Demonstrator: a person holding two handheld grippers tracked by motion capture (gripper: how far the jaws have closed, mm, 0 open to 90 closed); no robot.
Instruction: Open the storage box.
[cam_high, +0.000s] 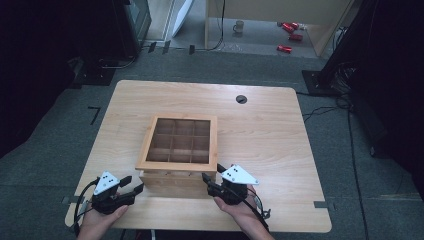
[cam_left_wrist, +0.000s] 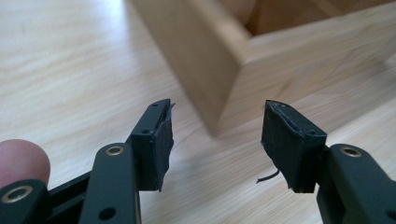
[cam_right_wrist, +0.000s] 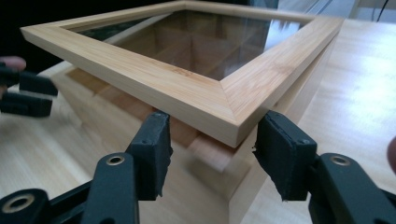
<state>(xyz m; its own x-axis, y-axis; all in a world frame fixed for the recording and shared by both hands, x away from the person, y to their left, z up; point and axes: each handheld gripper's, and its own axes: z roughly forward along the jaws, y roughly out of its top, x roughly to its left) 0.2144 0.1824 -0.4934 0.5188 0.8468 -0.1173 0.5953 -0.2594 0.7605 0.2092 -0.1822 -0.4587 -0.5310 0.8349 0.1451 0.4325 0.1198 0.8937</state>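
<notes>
A lab-like workroom: grey carpet (cam_high: 50, 165), trailing cables (cam_high: 350, 145), black equipment stands (cam_high: 345, 55).

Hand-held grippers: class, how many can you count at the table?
2. The left hand-held gripper sits open at the wooden box's near-left corner; the right hand-held gripper is open at its near-right corner.
</notes>
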